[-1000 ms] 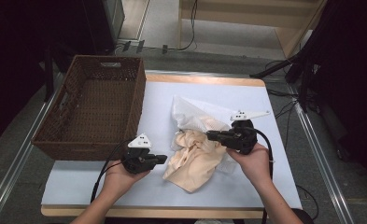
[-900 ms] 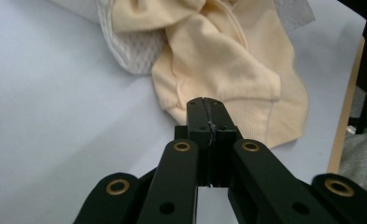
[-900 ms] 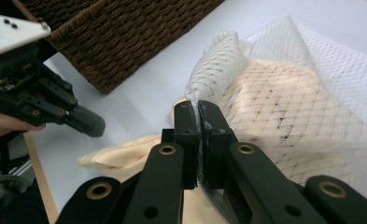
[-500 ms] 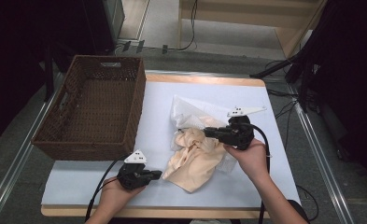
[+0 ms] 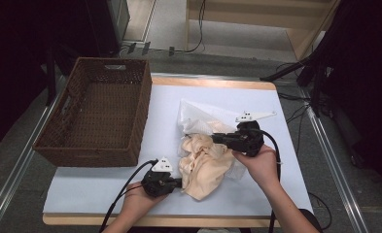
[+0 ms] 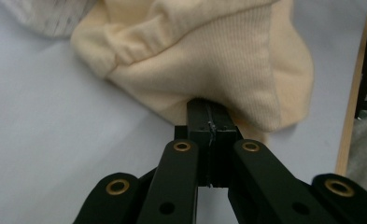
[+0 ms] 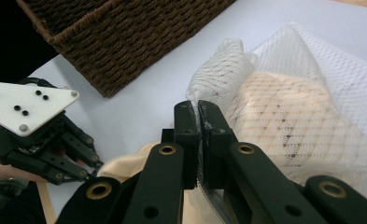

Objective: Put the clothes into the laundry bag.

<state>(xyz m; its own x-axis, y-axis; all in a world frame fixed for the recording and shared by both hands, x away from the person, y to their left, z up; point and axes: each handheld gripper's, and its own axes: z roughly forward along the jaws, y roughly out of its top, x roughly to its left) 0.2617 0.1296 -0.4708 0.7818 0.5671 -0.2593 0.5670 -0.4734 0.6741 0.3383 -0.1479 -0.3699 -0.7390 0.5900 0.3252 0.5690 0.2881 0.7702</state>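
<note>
Halfway, I judge: the cream garment (image 5: 203, 162) lies mostly outside the mesh bag (image 5: 198, 114) (lower centre), right tool (image 5: 217, 138) clamped on mesh, left tool (image 5: 179, 182) closed at its edge, basket (image 5: 130, 160) unused.

Tool (image 7: 199, 122) pinches mesh bag (image 7: 307, 84) (white).

A crumpled cream garment (image 5: 203, 162) lies half out of a white mesh bag (image 5: 198, 114).

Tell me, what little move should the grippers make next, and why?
Probably the left gripper should pull the cream garment toward the table's near edge. Its jaws look shut at the garment's hem, the right gripper pinches the white mesh bag, and part of the garment still sits inside.
</note>
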